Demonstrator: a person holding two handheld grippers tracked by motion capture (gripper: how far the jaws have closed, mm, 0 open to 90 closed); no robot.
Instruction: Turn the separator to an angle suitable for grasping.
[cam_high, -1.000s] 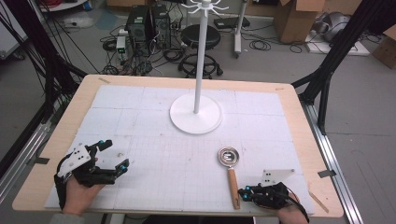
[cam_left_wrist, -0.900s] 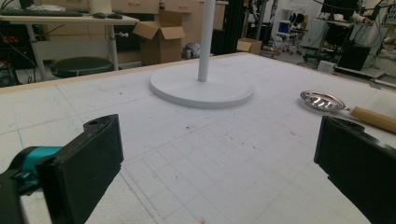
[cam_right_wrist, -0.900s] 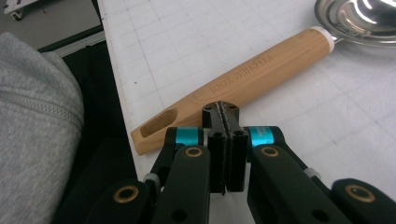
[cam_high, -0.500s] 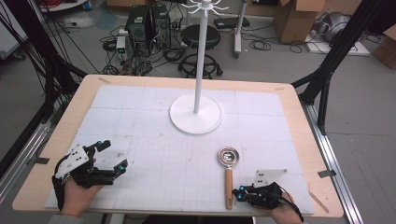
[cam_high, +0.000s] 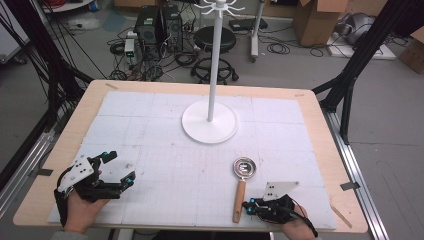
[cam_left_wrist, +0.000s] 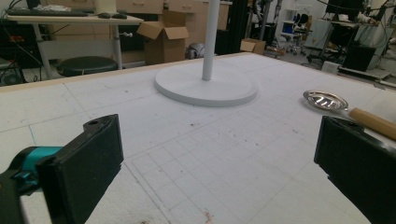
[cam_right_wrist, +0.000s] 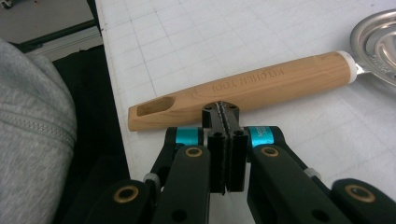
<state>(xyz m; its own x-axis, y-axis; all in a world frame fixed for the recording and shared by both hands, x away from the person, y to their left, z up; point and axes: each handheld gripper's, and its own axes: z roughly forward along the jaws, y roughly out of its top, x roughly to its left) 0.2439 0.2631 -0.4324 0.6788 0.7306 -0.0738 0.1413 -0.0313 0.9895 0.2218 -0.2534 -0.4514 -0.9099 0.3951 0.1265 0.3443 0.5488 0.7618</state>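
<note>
A utensil with a round metal bowl (cam_high: 245, 166) and a wooden handle (cam_high: 239, 194) lies near the table's front edge, right of centre. My right gripper (cam_high: 248, 205) is shut with nothing between its jaws. Its tips (cam_right_wrist: 220, 110) sit right against the side of the handle (cam_right_wrist: 261, 86), near the slotted end; whether they touch I cannot tell. The bowl (cam_right_wrist: 379, 41) shows at the top right there. At the front left my left gripper (cam_high: 120, 167) stands open and empty, its wide jaws (cam_left_wrist: 219, 154) aimed across the table at the stand base (cam_left_wrist: 205, 86) and the utensil (cam_left_wrist: 325, 99).
A white stand, with a round base (cam_high: 210, 128), a tall pole (cam_high: 215, 60) and hooks on top, rises at the table's middle back. A white gridded mat (cam_high: 165, 125) covers the wooden table. A grey sleeve (cam_right_wrist: 32, 121) shows beside the front edge.
My right gripper has slid left along the front edge, up to the utensil's handle. The utensil and the left gripper have stayed where they were.
</note>
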